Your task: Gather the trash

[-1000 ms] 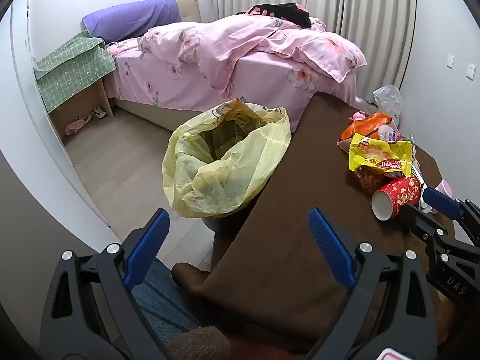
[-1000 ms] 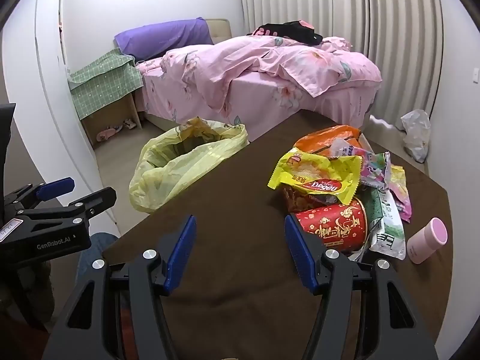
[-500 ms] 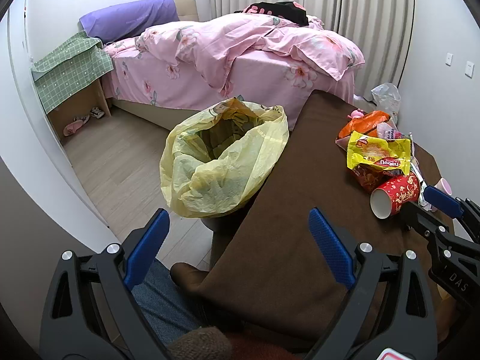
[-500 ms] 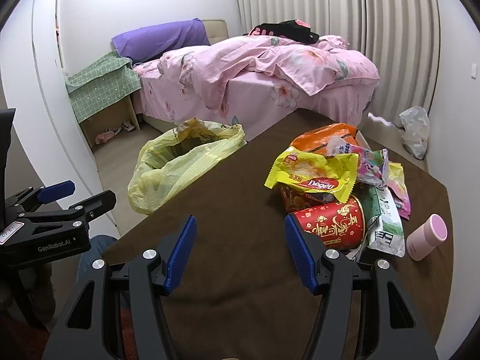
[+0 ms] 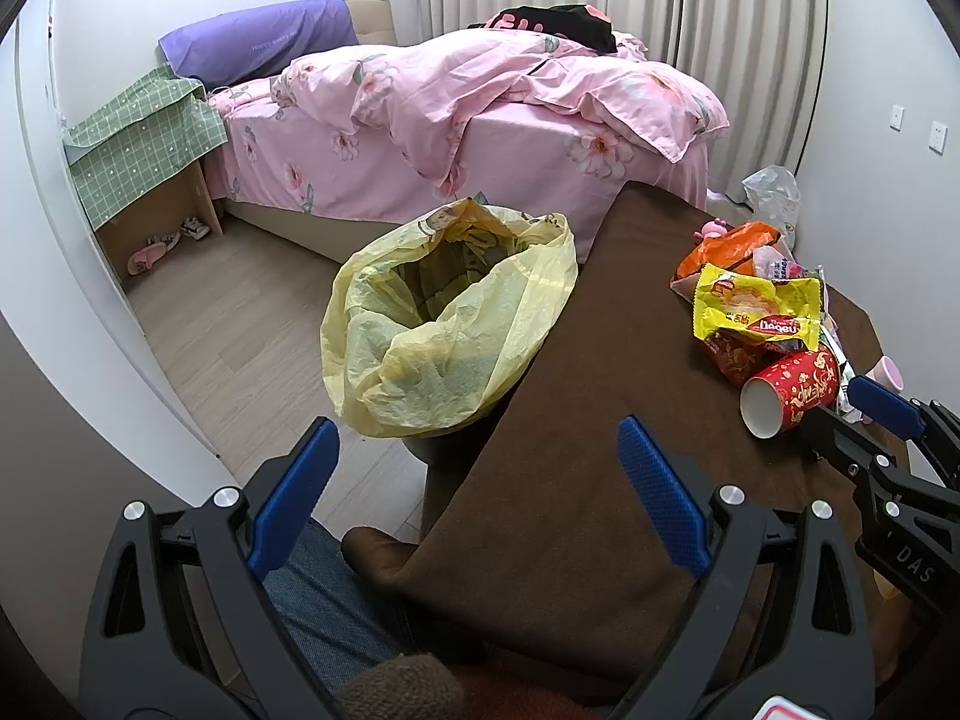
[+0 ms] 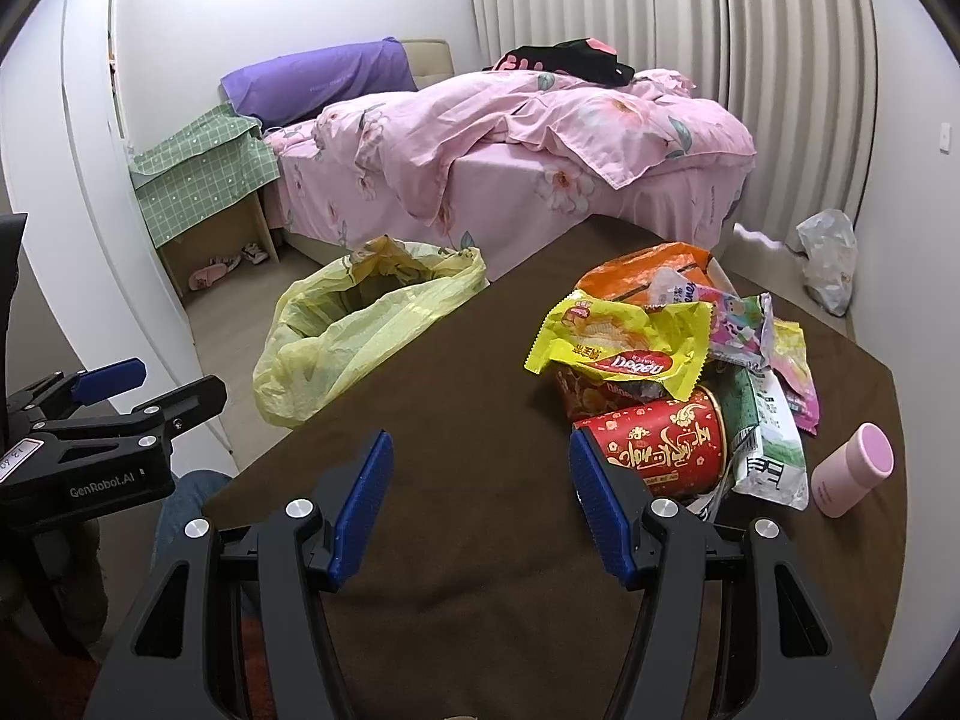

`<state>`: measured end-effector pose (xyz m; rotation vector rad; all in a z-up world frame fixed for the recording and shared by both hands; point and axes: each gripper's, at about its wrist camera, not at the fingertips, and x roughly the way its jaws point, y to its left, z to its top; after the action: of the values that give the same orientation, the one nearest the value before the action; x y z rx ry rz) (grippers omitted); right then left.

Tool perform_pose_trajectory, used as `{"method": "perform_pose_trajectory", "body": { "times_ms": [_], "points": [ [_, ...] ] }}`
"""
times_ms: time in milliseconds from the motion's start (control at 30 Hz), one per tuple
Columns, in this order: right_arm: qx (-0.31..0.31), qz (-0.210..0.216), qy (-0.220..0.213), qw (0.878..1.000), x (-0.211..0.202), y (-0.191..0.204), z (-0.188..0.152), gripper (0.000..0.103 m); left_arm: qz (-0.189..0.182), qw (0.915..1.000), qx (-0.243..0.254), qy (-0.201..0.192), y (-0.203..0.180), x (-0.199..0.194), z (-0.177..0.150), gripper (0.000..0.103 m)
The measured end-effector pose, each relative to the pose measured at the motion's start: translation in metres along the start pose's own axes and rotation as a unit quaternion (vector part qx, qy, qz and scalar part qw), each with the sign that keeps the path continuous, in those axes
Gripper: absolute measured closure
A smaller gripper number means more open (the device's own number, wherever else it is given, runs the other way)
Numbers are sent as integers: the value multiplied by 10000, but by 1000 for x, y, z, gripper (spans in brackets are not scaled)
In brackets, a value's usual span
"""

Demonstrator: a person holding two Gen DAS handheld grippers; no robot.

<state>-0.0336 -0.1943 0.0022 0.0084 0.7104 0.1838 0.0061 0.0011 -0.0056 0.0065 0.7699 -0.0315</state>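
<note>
Fingers of both grippers spread wide, empty, above the brown counter; red cup lies beside the right gripper.

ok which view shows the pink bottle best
The right wrist view: the pink bottle lies in full sight beside the wrappers. The left wrist view shows only its tip behind the right gripper.
</note>
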Motion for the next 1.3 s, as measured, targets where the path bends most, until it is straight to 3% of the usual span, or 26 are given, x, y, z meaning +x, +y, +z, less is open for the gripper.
{"method": "perform_pose_trajectory", "body": {
  "times_ms": [1300],
  "points": [
    [31,11,5,10000,0,-3,-3,45,-1,10000,7,-4,1,-2,1,14]
  ]
}}
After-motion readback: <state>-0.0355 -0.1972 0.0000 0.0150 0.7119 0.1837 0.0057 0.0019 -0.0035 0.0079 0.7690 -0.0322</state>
